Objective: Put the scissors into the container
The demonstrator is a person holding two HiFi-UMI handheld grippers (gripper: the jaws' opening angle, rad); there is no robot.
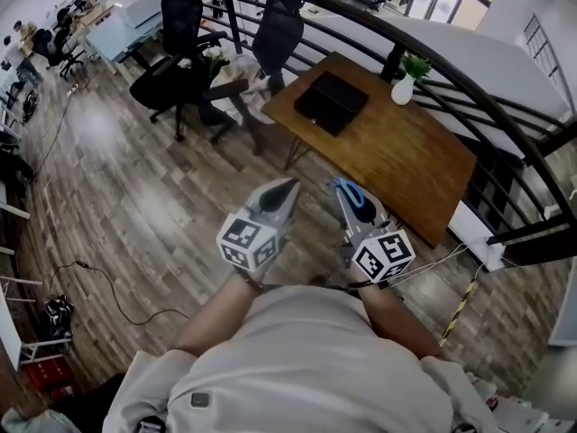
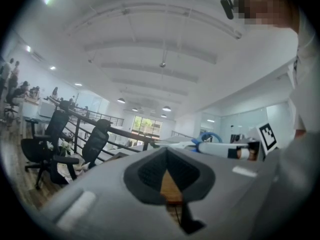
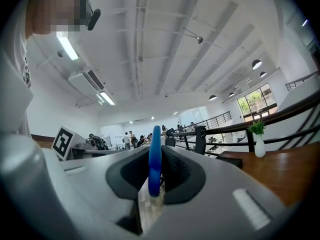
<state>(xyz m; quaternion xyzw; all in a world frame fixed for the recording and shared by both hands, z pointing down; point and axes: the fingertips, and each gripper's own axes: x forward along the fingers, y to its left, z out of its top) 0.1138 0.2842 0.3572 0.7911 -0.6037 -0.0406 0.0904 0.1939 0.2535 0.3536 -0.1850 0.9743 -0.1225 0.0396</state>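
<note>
Scissors (image 3: 154, 156), blue-handled, in right gripper (image 1: 348, 195); black-and-white square markers (image 1: 377, 262) on its cube (image 1: 388, 251)

Person is wearing a pale short-sleeved T-shirt (image 1: 306, 368); a small dark tag (image 1: 199, 400) is sitting on its chest. Left gripper (image 1: 289, 185) and right gripper (image 1: 341, 188) are showing smooth grey shells tapering forward, with dark ribbed pads inside. Each is carrying a white cube (image 1: 252, 242) printed with black square markers. A dark camera (image 2: 228, 6) is riding at the head.

Open-plan office: swivel chairs (image 1: 183, 21), wooden desk (image 1: 397, 152).
</note>
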